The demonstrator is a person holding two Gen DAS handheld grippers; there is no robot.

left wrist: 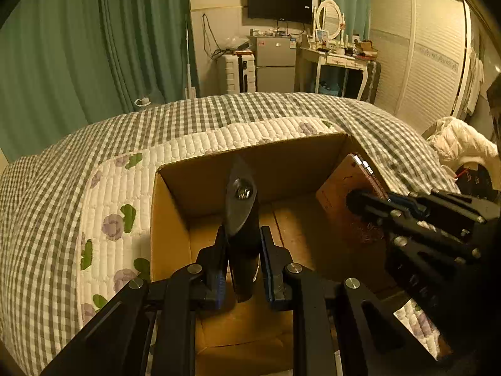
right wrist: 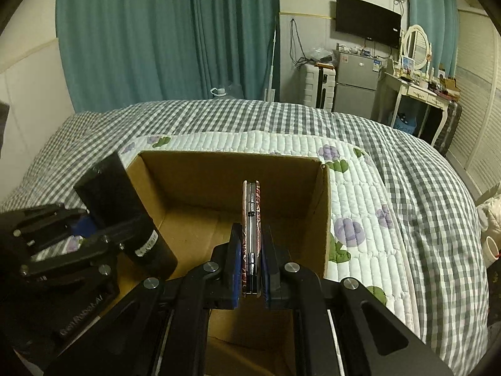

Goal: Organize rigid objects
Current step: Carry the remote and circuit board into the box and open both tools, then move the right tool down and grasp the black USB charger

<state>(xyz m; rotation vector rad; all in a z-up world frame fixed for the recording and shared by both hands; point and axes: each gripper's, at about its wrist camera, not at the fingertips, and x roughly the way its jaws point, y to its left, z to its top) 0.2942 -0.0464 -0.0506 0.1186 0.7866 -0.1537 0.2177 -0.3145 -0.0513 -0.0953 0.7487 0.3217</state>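
Left gripper (left wrist: 242, 260) clamps a black bottle (left wrist: 241, 219), pads tight on both sides, bottle tilted with its slanted cap pointing up and away. It hangs over the left half of the open box (left wrist: 169, 219). Right gripper (right wrist: 250, 266) grips a phone (right wrist: 251, 219) edge-on, patterned reddish case, held upright over the right half of the box. In the left view the phone (left wrist: 350, 188) sits near the box's right wall. Box floor is bare cardboard. Box rests on a floral quilt (right wrist: 360, 194) laid on a checked bed (right wrist: 219, 116). Curtains (right wrist: 156, 31), a TV (right wrist: 368, 22) and a fridge (right wrist: 357, 81) stand far behind.
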